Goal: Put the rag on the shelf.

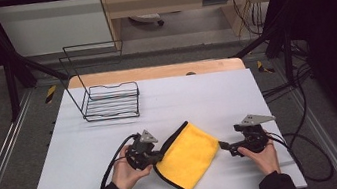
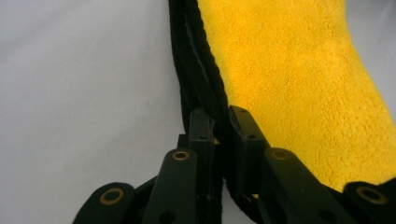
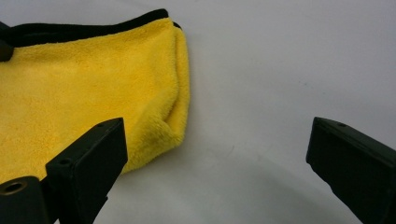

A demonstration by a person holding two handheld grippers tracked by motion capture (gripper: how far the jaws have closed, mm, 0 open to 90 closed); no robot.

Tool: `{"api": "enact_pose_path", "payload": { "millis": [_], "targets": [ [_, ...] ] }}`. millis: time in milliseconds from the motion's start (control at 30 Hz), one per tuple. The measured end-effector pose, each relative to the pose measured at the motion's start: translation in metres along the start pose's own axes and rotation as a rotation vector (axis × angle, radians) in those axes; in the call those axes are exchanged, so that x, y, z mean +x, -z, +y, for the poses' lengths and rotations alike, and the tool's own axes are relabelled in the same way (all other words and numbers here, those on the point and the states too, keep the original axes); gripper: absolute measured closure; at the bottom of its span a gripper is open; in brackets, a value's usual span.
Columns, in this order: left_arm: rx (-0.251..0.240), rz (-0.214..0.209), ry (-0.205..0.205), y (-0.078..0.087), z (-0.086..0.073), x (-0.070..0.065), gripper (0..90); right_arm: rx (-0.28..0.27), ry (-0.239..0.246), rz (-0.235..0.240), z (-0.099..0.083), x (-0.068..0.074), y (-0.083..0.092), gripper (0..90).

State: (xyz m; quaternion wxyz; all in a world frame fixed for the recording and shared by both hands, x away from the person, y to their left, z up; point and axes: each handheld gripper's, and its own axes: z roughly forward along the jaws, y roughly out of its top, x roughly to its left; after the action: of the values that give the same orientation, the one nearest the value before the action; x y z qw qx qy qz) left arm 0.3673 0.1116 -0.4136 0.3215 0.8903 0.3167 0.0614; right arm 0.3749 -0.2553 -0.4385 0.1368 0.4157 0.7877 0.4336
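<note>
A yellow cloth with a black hem lies folded on the white table, near the front middle. My left gripper is at the cloth's left side, shut on the black hemmed edge. In the left gripper view the two jaws pinch that hem, and the yellow cloth spreads off to the right. My right gripper sits just right of the cloth, low over the table. Its jaws stand wide open with bare table between them, and the cloth's folded corner lies by the left jaw.
A black wire rack stands at the back left of the table. Cables trail off the table's right side. A wooden strip runs along the far edge.
</note>
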Motion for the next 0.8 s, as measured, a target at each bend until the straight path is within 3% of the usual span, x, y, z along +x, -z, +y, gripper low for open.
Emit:
{"api": "enact_pose_path", "payload": {
  "millis": [100,200,333,467,600,700,800],
  "targets": [
    [0.002,0.014,0.004,0.005,-0.007,-0.002,80.1,-0.002,0.005,-0.003,0.004,0.005,-0.003,6.8],
    [-0.004,0.024,0.037,0.008,-0.018,-0.003,79.8,-0.006,0.014,0.0,0.009,0.009,-0.007,7.1],
    [-0.063,0.021,0.078,0.002,-0.024,0.004,79.0,-0.01,0.047,0.0,0.031,0.022,-0.02,9.3],
    [-0.07,0.007,0.091,-0.008,-0.026,0.012,78.6,-0.007,0.067,0.008,0.049,0.03,-0.033,20.5],
    [-0.08,0.0,0.094,-0.008,-0.027,0.013,78.0,0.063,0.078,0.026,0.061,0.036,-0.059,33.9],
    [-0.082,0.002,0.086,-0.008,-0.027,0.013,77.8,0.135,0.093,0.028,0.064,0.04,-0.082,38.1],
    [-0.082,0.0,0.085,-0.008,-0.027,0.013,77.5,0.169,0.097,0.028,0.064,0.038,-0.098,42.1]
  ]
}}
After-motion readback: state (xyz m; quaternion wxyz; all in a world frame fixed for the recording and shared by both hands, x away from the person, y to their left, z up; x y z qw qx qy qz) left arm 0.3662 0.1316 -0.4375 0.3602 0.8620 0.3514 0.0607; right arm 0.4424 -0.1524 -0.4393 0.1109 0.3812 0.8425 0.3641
